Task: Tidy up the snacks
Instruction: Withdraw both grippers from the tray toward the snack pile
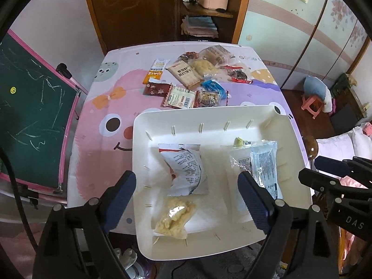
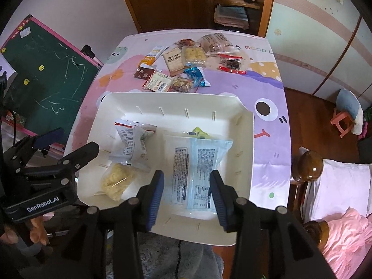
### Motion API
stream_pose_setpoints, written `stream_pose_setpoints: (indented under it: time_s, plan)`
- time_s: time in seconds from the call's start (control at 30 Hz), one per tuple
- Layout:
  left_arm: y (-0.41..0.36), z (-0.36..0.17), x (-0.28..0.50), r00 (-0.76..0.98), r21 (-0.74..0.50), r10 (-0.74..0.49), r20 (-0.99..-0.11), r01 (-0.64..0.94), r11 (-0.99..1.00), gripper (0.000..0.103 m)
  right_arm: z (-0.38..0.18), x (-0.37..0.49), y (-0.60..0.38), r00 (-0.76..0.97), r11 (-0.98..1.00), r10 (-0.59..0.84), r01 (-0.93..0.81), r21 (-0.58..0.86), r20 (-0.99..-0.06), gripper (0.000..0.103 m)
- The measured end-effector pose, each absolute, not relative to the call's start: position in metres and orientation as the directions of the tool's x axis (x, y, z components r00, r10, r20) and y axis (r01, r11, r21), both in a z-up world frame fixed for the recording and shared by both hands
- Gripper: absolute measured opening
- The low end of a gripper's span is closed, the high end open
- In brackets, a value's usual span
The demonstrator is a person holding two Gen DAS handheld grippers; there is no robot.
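Note:
A white tray [image 1: 144, 153] sits at the near edge of the table. In it lie a crinkled white packet [image 1: 186, 169], a bag of pale yellow snacks [image 1: 173, 218], a clear-and-blue packet [image 1: 265, 160] and a small green item [image 1: 239, 141]. My left gripper [image 1: 187, 202] hangs open and wide above the tray's left half, with nothing between its fingers. In the right wrist view my right gripper [image 2: 187, 200] stands open over the blue packet [image 2: 200, 174], which lies flat in the tray [image 2: 244, 144]. Several loose snack packets [image 1: 193, 79] are piled further back on the table.
A cartoon tablecloth [image 1: 104, 139] covers the table. A green chalkboard [image 1: 30, 111] leans at the left. A bed with pink bedding [image 2: 344, 232] and a wooden bedpost [image 2: 309, 165] stand at the right, a pink stool [image 1: 312, 104] beyond. A person's hand [image 2: 34, 230] holds the left gripper.

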State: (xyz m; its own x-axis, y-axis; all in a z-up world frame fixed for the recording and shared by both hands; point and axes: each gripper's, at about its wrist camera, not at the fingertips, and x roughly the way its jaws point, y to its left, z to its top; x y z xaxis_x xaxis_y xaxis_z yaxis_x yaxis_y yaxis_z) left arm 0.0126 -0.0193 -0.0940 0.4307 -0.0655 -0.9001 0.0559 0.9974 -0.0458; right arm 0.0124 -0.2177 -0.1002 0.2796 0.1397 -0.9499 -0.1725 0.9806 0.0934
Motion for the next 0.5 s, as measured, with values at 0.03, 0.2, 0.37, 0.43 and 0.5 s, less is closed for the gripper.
stream_pose_setpoints:
  time_s: [0.03, 0.2, 0.37, 0.43, 0.5]
  plan:
    - [-0.0199, -0.0934, 0.0118, 0.433, -0.044, -0.064, -0.899, 0.056, 0.997, 0.088, -0.1002, 0.0121, -0.2183, 0.276, 0.979, 0.149, -0.173, 0.103, -0.949, 0.041]
    - [-0.0211, -0.0916, 0.0096, 0.440, -0.038, -0.059, -0.896, 0.056, 0.998, 0.088, -0.1008, 0.0104, -0.2196, 0.266, 0.977, 0.173, -0.168, 0.131, -0.948, 0.041]
    - [-0.0203, -0.0889, 0.0082, 0.445, -0.038, -0.057, -0.894, 0.052, 0.998, 0.088, -0.1005, 0.0102, -0.2196, 0.267, 0.977, 0.170, -0.171, 0.127, -0.948, 0.041]
    - [-0.0193, -0.0880, 0.0081, 0.447, -0.038, -0.056, -0.893, 0.050, 0.998, 0.088, -0.1000, 0.0103, -0.2201, 0.269, 0.977, 0.172, -0.168, 0.130, -0.948, 0.041]
    - [-0.0191, -0.0879, 0.0080, 0.447, -0.036, -0.056, -0.893, 0.051, 0.998, 0.088, -0.0998, 0.0104, -0.2202, 0.268, 0.977, 0.170, -0.168, 0.128, -0.948, 0.041]
